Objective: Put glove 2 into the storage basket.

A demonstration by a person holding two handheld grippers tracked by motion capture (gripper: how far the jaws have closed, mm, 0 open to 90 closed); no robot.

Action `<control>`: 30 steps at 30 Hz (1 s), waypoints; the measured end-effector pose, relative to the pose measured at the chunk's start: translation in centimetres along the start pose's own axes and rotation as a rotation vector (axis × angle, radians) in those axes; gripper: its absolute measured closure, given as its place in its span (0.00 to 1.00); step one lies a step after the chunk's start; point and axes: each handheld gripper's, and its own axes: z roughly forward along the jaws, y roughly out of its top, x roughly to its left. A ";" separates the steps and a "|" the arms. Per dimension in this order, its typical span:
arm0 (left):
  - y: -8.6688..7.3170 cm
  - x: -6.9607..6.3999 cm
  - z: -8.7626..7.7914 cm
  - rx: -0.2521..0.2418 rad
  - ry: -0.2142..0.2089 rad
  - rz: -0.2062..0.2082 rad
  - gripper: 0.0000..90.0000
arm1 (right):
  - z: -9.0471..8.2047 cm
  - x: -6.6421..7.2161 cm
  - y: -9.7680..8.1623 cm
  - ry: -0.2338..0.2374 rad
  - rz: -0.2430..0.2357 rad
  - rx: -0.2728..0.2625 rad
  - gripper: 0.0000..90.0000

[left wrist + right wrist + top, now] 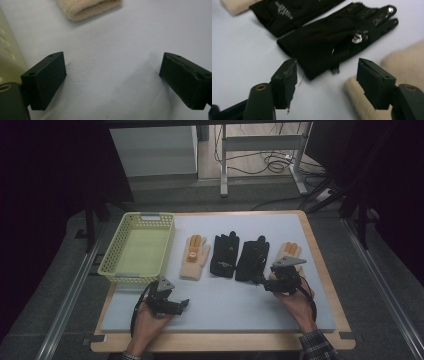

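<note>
At the near edge of the grey mat, a person's left hand holds the left gripper low over bare surface, its jaws spread wide with nothing between them; in the left gripper view those jaws frame empty mat, with the cuff of a beige glove just ahead and the wall of a yellow basket at the picture's left edge. Across the table, the right hand carries the right gripper angled toward the row of gloves; its jaws stand apart and pinch nothing, though they have just been closing; in the right gripper view they hover above the wrist end of the right-hand black glove, a beige cuff lying just beneath the right jaw. Farther back, four gloves lie side by side, fingers pointing away: a beige glove with orange fingertips nearest the basket, then the left-hand black glove, the right-hand black glove touching it, and a second beige glove partly hidden behind the right gripper. The yellow basket sits at the mat's far left corner, just beside the first beige glove; beyond the wooden table, cables trail over the floor.
</note>
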 end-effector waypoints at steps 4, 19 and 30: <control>0.0 0.0 0.0 0.000 0.000 -0.001 0.08 | 0.9 -0.3 1.2 -0.002 -0.006 -0.003 0.44; 0.0 0.0 0.0 -0.001 0.000 -0.001 0.08 | 8.1 -3.1 4.8 -0.060 0.028 0.079 0.32; 0.0 0.0 0.0 -0.001 -0.001 0.000 0.08 | 8.9 -3.8 4.4 0.023 0.092 0.104 0.82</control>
